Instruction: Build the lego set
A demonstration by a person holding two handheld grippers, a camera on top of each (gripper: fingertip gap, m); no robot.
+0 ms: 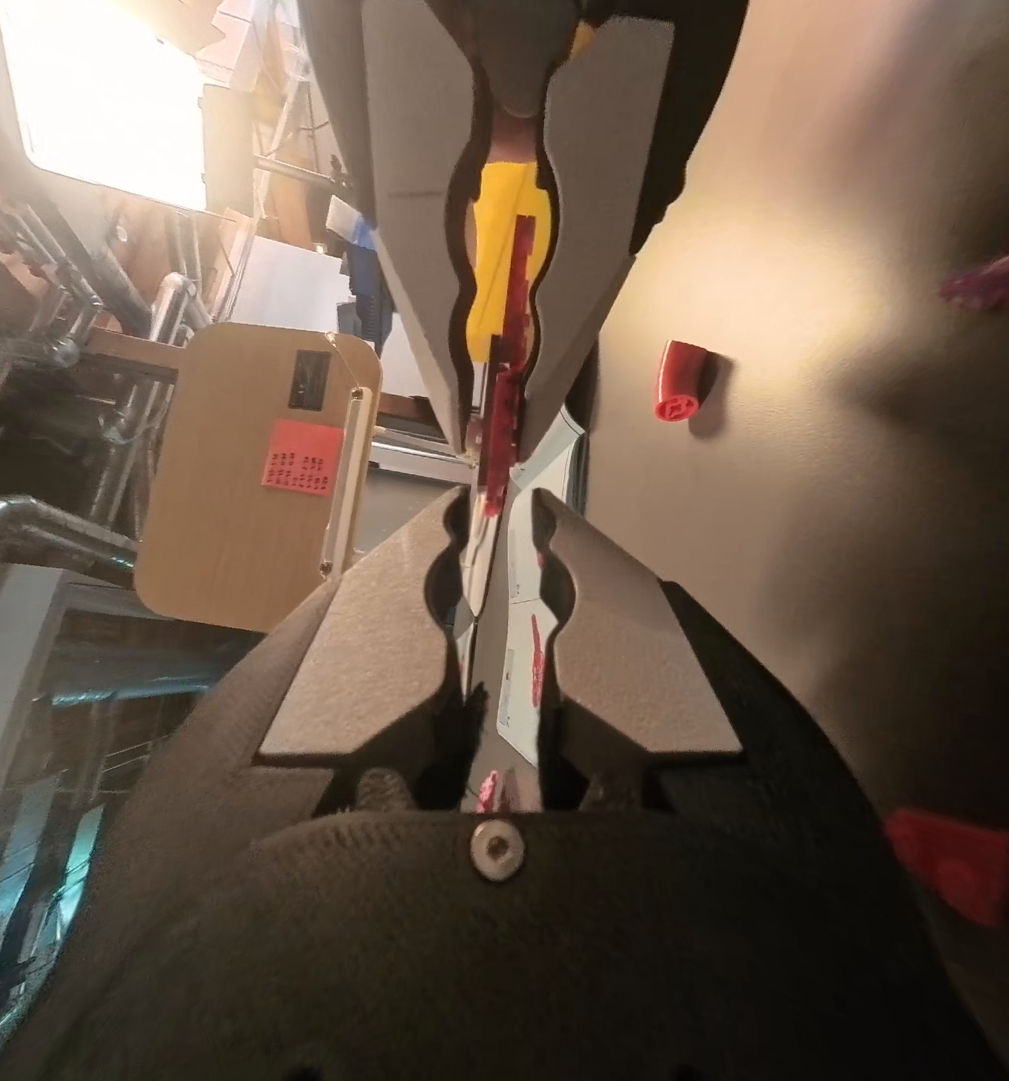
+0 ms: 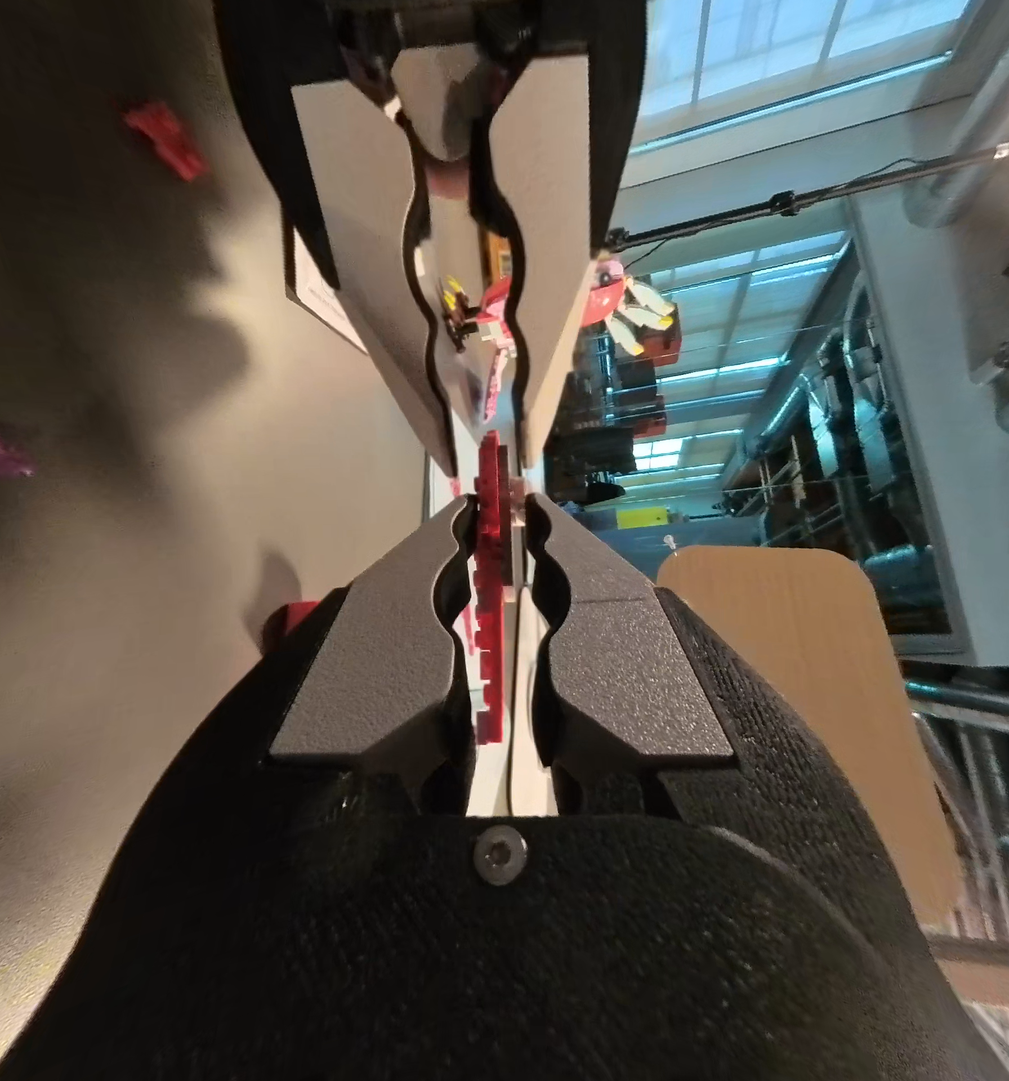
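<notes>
Red toy-brick assembly point(image 2: 493, 561), a thin stack of studded plates seen edge-on, sits clamped between the right gripper's point(image 2: 495, 497) grey fingers, whose wavy pads press on its two faces; it runs back along the slot between them and pokes out past the fingertips. Directly opposite, tip to tip, the left gripper point(image 1: 501, 494) faces it with its fingers spread a little: the far end of the same brick piece point(image 1: 499, 444) reaches just into the gap at its tips, and neither pad is seen pressing on it. In the left wrist view the right gripper point(image 1: 493, 450) comes in from the top, pinching the red piece, with a yellow part point(image 1: 493, 234) showing behind it between its fingers. Beneath both pairs of jaws lies a white printed sheet point(image 1: 520, 643) on the pale tabletop point(image 1: 783, 526). Off to the side of the left gripper a small red cylindrical brick point(image 1: 680, 380) lies on the table, a flat red brick point(image 1: 958, 860) lies nearer the camera, and a purple piece point(image 1: 999, 281) sits at the edge of view. On the other side stands a light wooden panel point(image 1: 256, 468) bearing a pink sticky note point(image 1: 300, 451). Beyond the left gripper's fingers in the right wrist view stands a built brick figure point(image 2: 607, 304) in red, pink and white.
</notes>
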